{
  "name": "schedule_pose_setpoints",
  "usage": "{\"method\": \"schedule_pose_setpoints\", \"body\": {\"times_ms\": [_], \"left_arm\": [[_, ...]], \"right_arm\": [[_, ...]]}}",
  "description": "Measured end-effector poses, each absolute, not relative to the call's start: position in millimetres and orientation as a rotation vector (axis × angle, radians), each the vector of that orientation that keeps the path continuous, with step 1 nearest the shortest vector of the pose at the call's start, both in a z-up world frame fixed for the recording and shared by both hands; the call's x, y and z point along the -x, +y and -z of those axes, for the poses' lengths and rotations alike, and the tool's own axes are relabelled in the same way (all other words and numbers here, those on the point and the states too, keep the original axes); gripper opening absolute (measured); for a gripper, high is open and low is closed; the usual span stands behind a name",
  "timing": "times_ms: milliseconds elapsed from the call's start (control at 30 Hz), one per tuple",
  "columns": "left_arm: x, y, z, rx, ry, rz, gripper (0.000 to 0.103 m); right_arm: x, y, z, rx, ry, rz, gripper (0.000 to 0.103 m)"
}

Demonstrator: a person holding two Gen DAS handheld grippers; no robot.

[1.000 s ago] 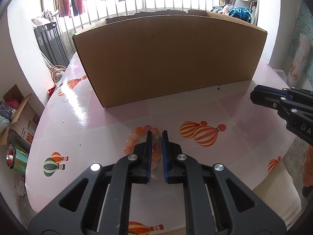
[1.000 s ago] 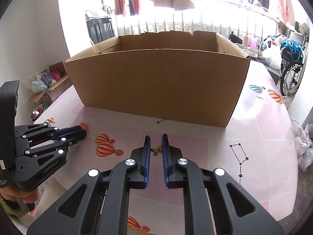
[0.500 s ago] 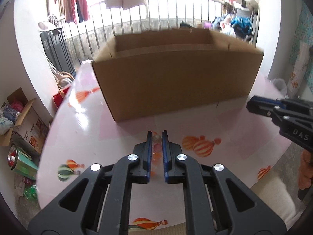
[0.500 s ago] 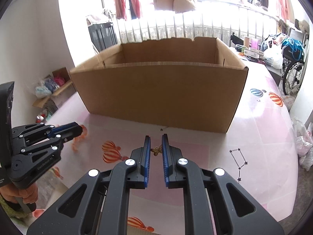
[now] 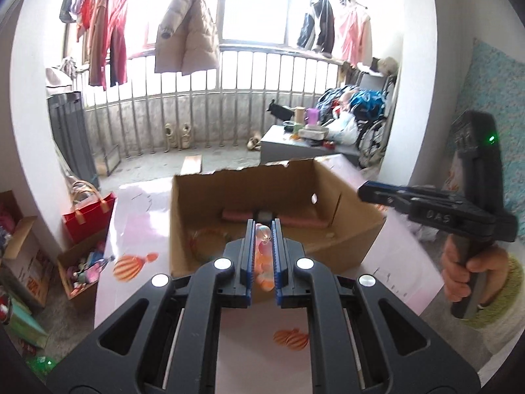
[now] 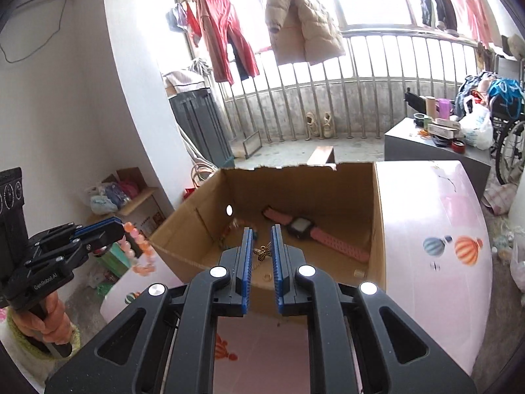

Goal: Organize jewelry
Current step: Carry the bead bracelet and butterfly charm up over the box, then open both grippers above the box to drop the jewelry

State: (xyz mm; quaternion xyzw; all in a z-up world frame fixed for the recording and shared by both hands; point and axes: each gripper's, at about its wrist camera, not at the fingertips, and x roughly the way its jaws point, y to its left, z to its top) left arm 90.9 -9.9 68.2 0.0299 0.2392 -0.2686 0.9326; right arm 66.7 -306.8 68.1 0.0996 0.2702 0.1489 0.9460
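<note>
The left tongs (image 5: 263,229) are clamped on a bracelet of pink and orange beads (image 5: 264,256), though their blue pads hide most of the loop in the left wrist view; the right wrist view shows the rest of it dangling free in the air beside the near left corner of the cardboard box (image 6: 377,203); the right tongs (image 6: 262,252) pinch a small gold butterfly charm (image 6: 262,251) above the open box, and what hangs beneath the charm is too fine to make out; inside the box a pink-strapped watch (image 6: 315,229) lies on the floor, partly screened by the tongs in the left wrist view; a small gold ring (image 6: 266,276) and a tangle of coloured pieces at the left inner wall sit there too, too small to name; the box's far rim is torn and ragged; the hand (image 5: 466,272) on the right tongs' handle is cut off at the frame edge, its cuff knitted and yellow-green; the worktop (image 6: 459,223) is pink and glossy, printed with striped hot-air balloons; beyond it a railed balcony window has a beige padded coat (image 5: 187,29) and red garments hung to dry; a wheelchair (image 6: 508,151) stands at the right.
</note>
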Motion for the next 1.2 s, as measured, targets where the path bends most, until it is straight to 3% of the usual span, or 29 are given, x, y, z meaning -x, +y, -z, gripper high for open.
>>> {"method": "schedule_pose_setpoints", "body": {"times_ms": [167, 667, 767, 867, 933, 1033, 1133, 1200], "left_arm": [[-146.5, -30.1, -71.4, -0.002, 0.596, 0.619, 0.009], [-248.5, -115.5, 6.6, 0.058, 0.981, 0.715, 0.01], [-254.4, -122.3, 19.4, 0.107, 1.045, 0.75, 0.026], [-253.7, -118.9, 22.4, 0.144, 1.039, 0.753, 0.032], [-250.1, -110.7, 18.3, 0.161, 1.013, 0.741, 0.035], [-241.0, -93.2, 6.6, 0.172, 0.954, 0.709, 0.04], [-225.7, -69.1, -14.7, 0.153, 0.851, 0.641, 0.05], [-212.7, -51.1, -29.2, 0.13, 0.783, 0.574, 0.063]], "right_arm": [[-109.1, -320.3, -70.0, -0.208, 0.622, -0.349, 0.012], [-187.6, -335.9, -27.3, -0.159, 0.878, -0.371, 0.012], [-188.2, -338.0, -26.1, -0.149, 0.885, -0.359, 0.013], [-185.0, -343.7, -27.4, -0.178, 0.877, -0.36, 0.015], [-181.6, -347.8, -29.8, -0.193, 0.864, -0.355, 0.026], [-172.4, -357.6, -36.9, -0.227, 0.83, -0.337, 0.031], [-159.6, -370.1, -44.7, -0.27, 0.784, -0.292, 0.044], [-150.6, -378.3, -46.7, -0.305, 0.76, -0.256, 0.047]]}}
